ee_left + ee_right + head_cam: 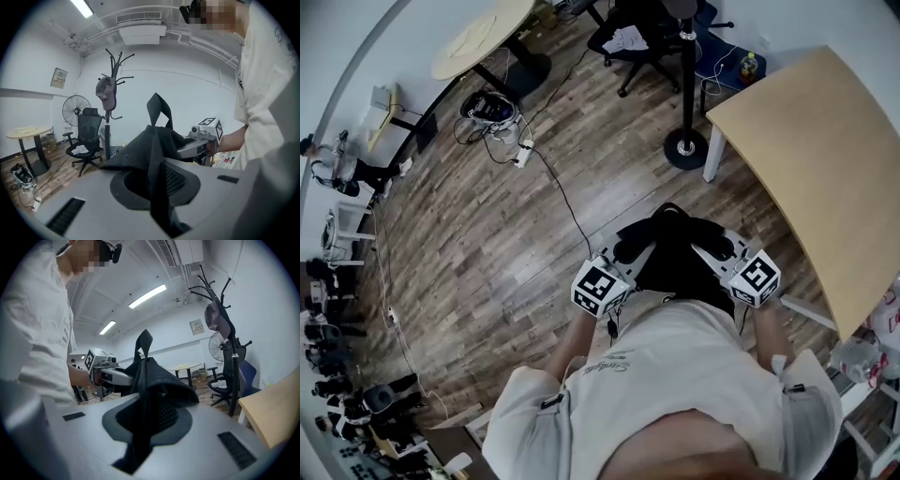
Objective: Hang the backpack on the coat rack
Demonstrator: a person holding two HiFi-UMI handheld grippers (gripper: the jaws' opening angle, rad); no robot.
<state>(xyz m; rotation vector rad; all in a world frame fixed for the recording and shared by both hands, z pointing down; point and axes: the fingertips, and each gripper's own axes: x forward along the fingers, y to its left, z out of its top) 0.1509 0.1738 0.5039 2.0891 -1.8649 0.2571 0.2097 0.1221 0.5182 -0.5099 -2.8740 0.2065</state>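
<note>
Evidently black backpack (675, 262), mesh straps (160, 187), loop (158, 108) upright.

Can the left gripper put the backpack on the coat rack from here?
Probably not yet: the left gripper, clamped on the backpack, is short of the coat rack. Only wooden floor lies between, so nothing blocks it.

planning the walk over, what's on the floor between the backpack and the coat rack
Nothing. In the head view, only bare wood floor lies between the backpack and the coat rack base.
</note>
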